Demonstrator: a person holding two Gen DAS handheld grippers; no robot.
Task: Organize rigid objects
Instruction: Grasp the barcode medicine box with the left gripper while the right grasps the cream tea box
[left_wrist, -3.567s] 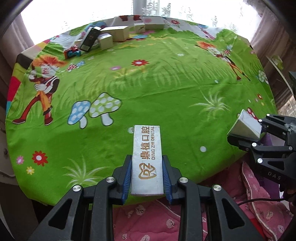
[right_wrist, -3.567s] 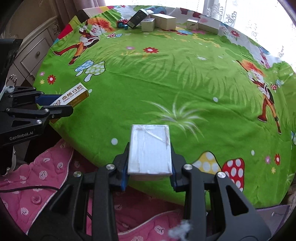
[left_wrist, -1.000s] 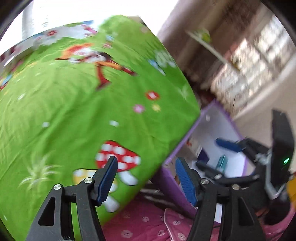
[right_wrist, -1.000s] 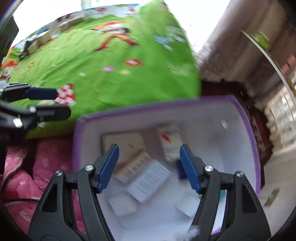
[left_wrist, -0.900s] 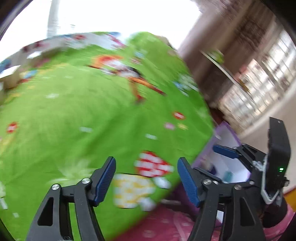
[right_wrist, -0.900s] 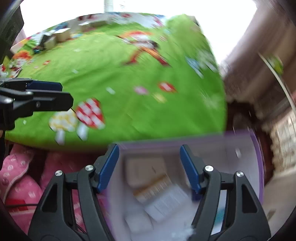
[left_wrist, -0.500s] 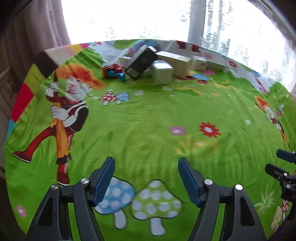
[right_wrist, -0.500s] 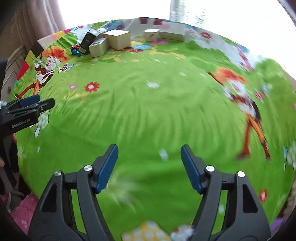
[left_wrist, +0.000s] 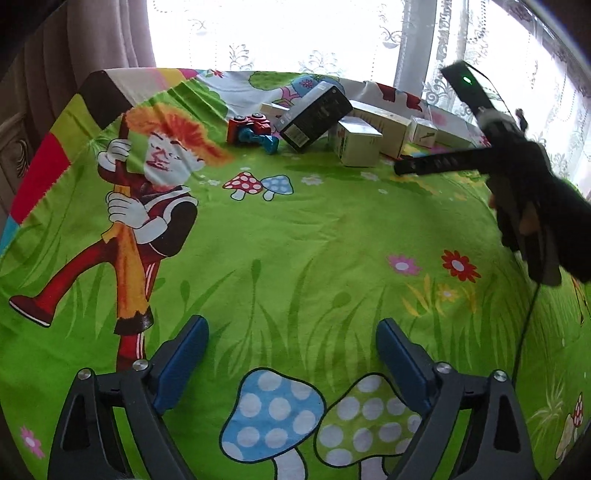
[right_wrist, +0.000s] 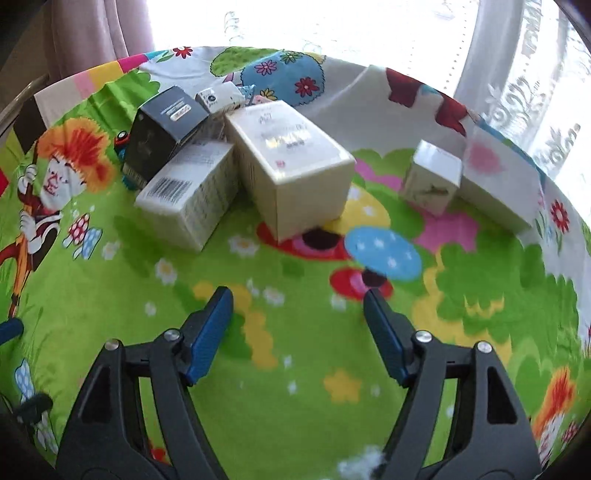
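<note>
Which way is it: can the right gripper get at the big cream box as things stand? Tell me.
Probably yes. The right gripper, its jaws opening and empty, faces the big cream box across bare tablecloth. A barcode box crowds the box's left side.

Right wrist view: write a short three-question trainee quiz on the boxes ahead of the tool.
1. True or false: the right tool has a box between its fingers.
2. What does the black box lean on? A) the barcode box B) the curtain C) the right tool
3. Fill in: the small white box stands right of the big cream box, against a long ____ box.

Key: 1 false, nothing lies between them and the jaws are opening. 2 A. 3 white.
</note>
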